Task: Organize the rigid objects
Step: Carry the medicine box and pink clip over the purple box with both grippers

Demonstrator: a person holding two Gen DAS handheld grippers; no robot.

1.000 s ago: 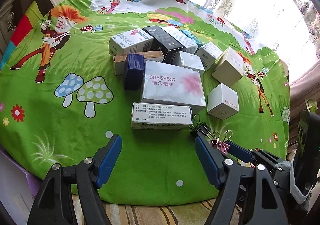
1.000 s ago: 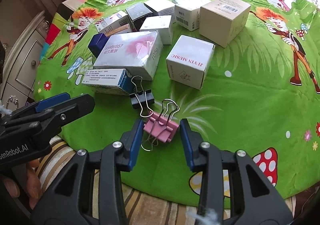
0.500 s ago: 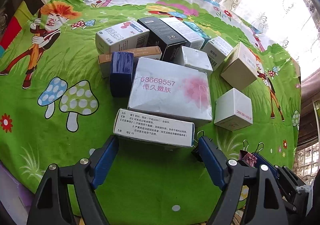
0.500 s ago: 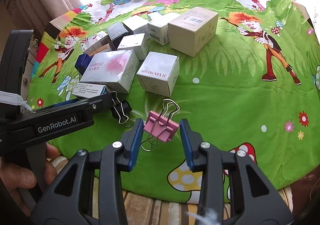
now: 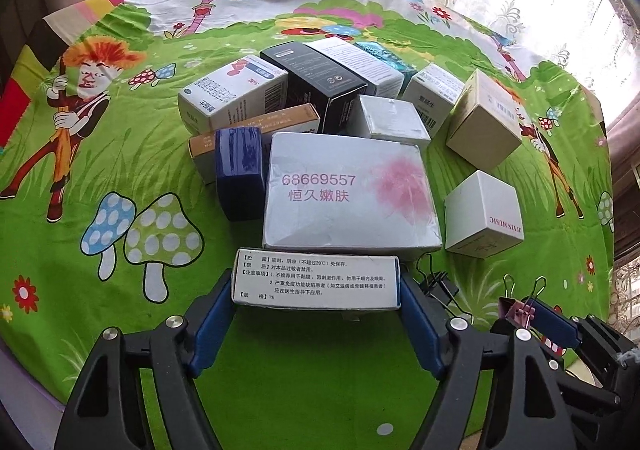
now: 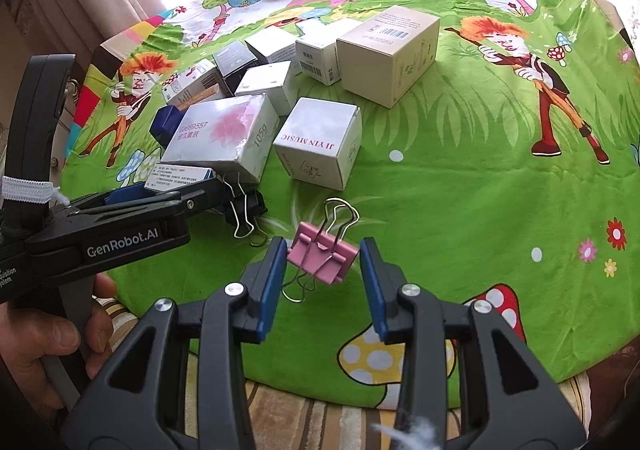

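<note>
Two grippers, one box, one clip

Left gripper [image 5: 316, 304] jaws have just been closing and bracket the white medicine box [image 5: 318, 282], just in front of the big grey box [image 5: 348, 191]. Right gripper [image 6: 322, 282] jaws clenched on the pink binder clip [image 6: 322, 256], held right of that box.

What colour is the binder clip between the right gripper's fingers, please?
Pink binder clip, with silver wire handles; clearest in the right wrist view.
</note>
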